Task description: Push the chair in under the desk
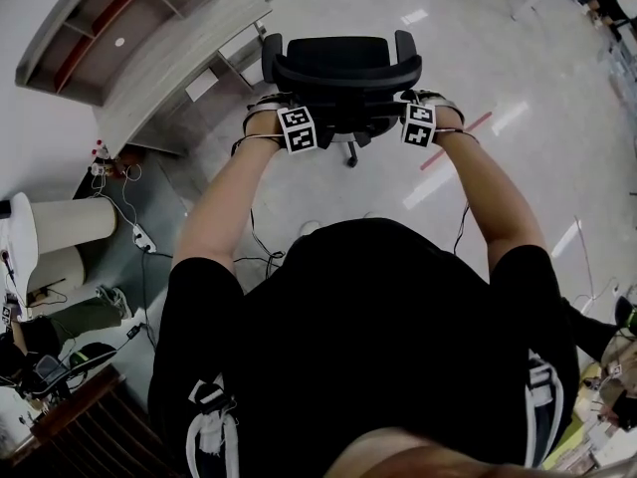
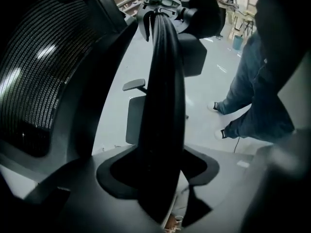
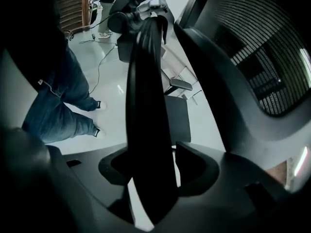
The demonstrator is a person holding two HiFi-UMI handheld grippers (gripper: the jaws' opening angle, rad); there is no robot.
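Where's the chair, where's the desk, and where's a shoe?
chair (image 1: 343, 68): head view, top of its backrest.
desk (image 1: 167, 66): head view, its grey top.
shoe (image 2: 214, 107): left gripper view, its side.

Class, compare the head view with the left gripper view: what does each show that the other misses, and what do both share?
Only the head view: the desk with its shelves at upper left, a red floor stripe, and the person's left forearm and right forearm reaching to the black office chair. Only the left gripper view: a person's jeans-clad legs and shoes, the backrest mesh close up, and a black bar of the chair running up the middle. Both: that chair and the pale floor.
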